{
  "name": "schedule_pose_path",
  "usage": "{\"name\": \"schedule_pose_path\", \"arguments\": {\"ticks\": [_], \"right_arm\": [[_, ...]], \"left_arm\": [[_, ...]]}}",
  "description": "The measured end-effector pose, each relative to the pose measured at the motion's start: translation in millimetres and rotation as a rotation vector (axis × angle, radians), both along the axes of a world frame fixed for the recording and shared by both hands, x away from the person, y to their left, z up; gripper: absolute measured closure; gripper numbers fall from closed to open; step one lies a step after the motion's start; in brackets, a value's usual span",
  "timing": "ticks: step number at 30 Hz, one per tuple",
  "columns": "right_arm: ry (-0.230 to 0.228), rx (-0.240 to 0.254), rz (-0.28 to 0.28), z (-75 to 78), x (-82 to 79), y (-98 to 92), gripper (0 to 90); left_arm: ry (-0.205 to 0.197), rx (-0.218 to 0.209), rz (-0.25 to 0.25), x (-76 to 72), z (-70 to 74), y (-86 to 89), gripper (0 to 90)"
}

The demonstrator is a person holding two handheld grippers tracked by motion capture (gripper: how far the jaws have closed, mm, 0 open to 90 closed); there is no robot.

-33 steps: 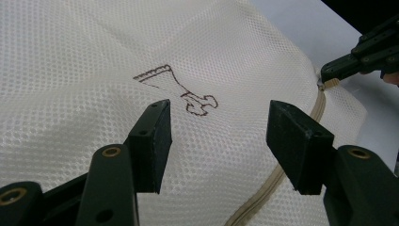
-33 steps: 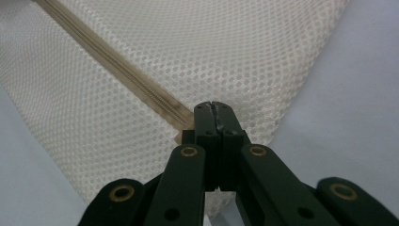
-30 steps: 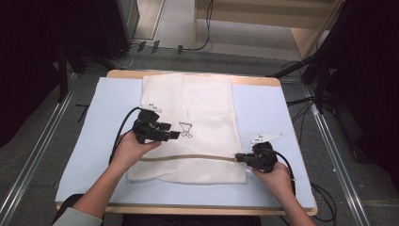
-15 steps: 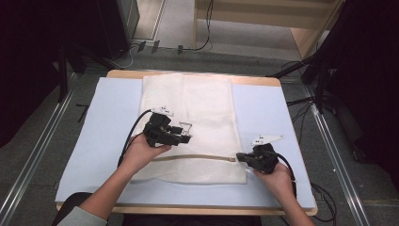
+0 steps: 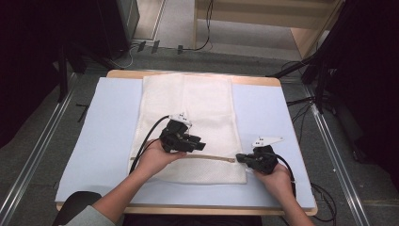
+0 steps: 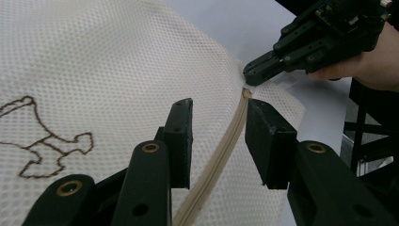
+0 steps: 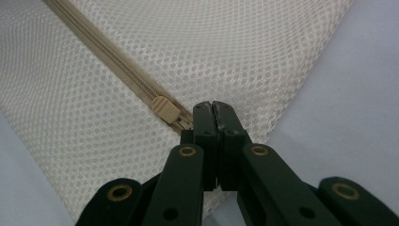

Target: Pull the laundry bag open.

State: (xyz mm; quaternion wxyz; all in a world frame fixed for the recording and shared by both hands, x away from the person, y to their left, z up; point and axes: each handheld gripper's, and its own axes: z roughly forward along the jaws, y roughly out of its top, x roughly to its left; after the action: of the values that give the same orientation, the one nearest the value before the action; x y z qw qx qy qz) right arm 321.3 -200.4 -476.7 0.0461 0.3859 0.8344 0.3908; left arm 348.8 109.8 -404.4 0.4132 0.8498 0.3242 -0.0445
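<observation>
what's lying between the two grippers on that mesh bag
A tan zipper runs across the white mesh bag from the left gripper to the right gripper, as the high view shows.

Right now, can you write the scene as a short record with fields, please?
surface: table with pale blue cover
item: white mesh bag, lying flat
zipper: beige zipper, runs across the bag's near end
left gripper: fingers apart on either side of the zipper, have just been closing, not pressing yet
right gripper: shut on the bag's edge, beside the zipper pull
</observation>
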Motion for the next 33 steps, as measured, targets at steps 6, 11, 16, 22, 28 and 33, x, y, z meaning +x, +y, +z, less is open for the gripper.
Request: {"name": "schedule_pose_path", "arguments": {"ticks": [6,11,16,22,28,33], "right_arm": [[-0.006,-0.006,0.005,-0.2,-0.6,0.5,90.0],[-0.006,-0.010,0.003,0.0,-1.2,1.0,90.0],[-0.003,-0.008,0.000,0.3,-0.7,0.8,90.0],[0.002,-0.015,-0.002,1.4,-0.2,-0.6,90.0],[-0.003,-0.021,0.005,1.5,-0.3,-0.2,90.0],[-0.009,-0.020,0.010,1.1,-0.2,-0.4,89.9]], "left_arm": [[0.029,-0.004,-0.028,-0.5,-8.2,-19.7,67.2],[0.031,0.008,-0.047,-0.7,-12.9,-32.5,70.8],[0.045,0.021,-0.059,0.1,-20.8,-46.2,75.4],[0.025,0.059,-0.077,-3.2,-26.0,-59.0,77.7],[0.038,0.067,-0.087,-4.5,-34.9,-72.4,78.5],[0.051,0.069,-0.086,-5.0,-41.5,-82.9,78.1]]}}
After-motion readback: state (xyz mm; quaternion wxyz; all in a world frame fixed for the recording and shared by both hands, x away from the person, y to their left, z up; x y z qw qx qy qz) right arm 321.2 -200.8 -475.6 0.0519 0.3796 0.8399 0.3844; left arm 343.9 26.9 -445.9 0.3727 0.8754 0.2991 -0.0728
